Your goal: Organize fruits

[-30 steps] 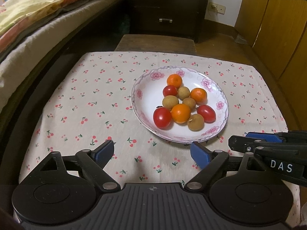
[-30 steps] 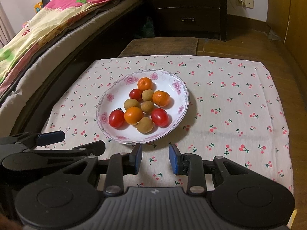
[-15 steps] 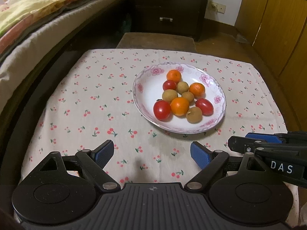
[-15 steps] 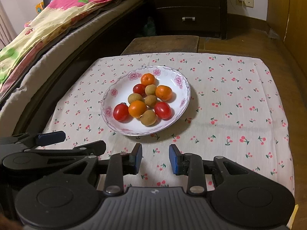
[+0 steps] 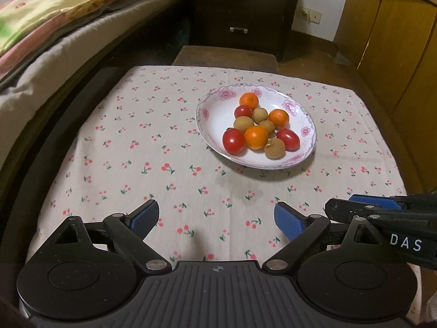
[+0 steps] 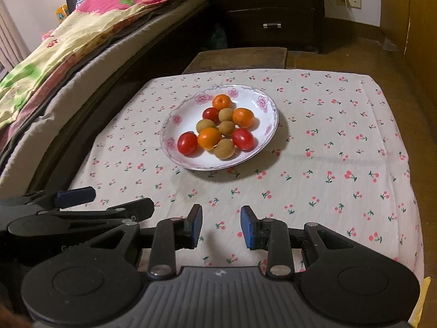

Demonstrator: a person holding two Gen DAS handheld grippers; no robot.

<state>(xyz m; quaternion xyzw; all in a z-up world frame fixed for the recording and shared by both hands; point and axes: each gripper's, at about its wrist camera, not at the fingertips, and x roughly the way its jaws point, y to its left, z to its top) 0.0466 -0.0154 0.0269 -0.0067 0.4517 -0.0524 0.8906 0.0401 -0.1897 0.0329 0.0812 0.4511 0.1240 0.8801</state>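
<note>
Table (image 5: 114,147): covered by a pale cloth (image 6: 341,147) printed with small red cherries; a faint damp-looking mark shows on the cloth just in front of the plate.

Plate (image 5: 210,114): white, shallow, pink flowers around the rim, standing toward the far middle of the cloth, well apart from both tools.

Fruit, all on the plate, bunched together and touching:
- three oranges: one at the far end (image 5: 248,100), one on the right (image 5: 278,118), one near the front centre (image 5: 256,137);
- three red tomatoes: a small one behind (image 5: 243,111), a round one at the front left (image 5: 233,141), an oval one at the front right (image 5: 288,139);
- four brown longans: two in the middle (image 5: 259,114) (image 5: 267,125), one to the left (image 5: 243,123), one at the front (image 5: 275,149).

Left gripper (image 5: 217,218): held low over the near edge of the cloth, blue pads set wide apart, jaws just opened a little further, nothing between them but bare cloth.

Right gripper (image 6: 221,225): alongside the left one, also over the near edge, blue pads (image 6: 247,227) parted by a narrow gap, nothing held; it shows side-on at the right edge of the left camera's view (image 5: 363,205).

Surroundings: a bed (image 6: 54,63) with a bright patterned quilt along the left; a dark chest of drawers (image 6: 273,8) against the far wall; a wooden stool or bench (image 6: 237,57) just beyond the table; wooden cabinet doors (image 5: 387,41) on the right.
</note>
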